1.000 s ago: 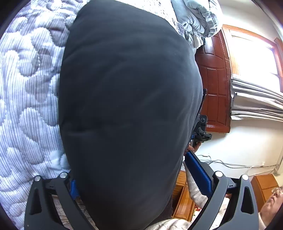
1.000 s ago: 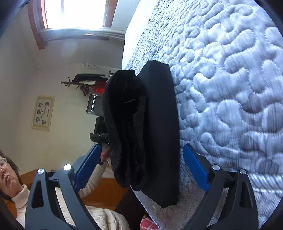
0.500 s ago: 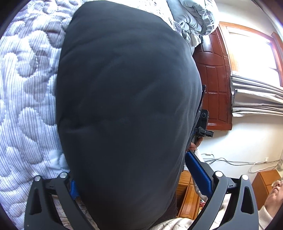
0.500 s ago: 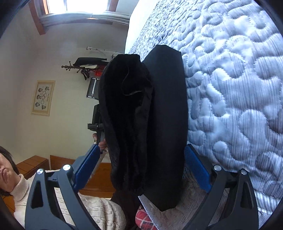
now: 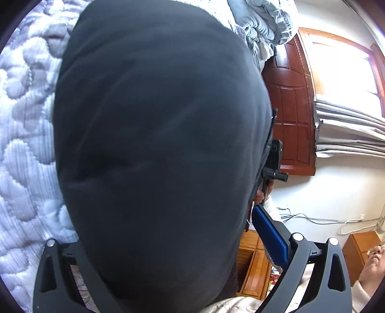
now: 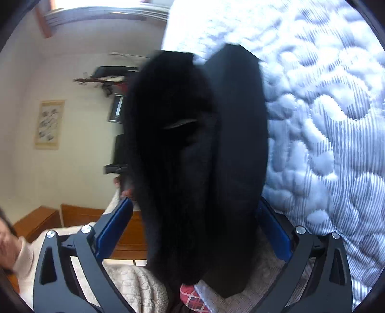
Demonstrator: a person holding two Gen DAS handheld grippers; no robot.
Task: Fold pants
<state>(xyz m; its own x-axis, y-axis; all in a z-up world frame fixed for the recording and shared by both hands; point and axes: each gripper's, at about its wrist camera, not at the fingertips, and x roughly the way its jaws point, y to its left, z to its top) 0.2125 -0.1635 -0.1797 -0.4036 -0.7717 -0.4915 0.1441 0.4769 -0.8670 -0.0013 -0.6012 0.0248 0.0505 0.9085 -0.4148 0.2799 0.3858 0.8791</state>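
I read the pants (image 6: pixel 204 168) lying between the right gripper (image 6: pixel 195 216), long axis toward 12 o'clock; its jaws are opening, fabric between them. Left gripper (image 5: pixel 166 228) grip: cannot tell.

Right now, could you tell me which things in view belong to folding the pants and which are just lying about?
Part of the job:
- black pants, folded
- quilted bedspread they lie on
- left gripper, pants between its fingers
- right gripper, jaws opening with the pants between them

Lying about:
- bundled grey bedding
- framed picture
- wooden door
- white cable
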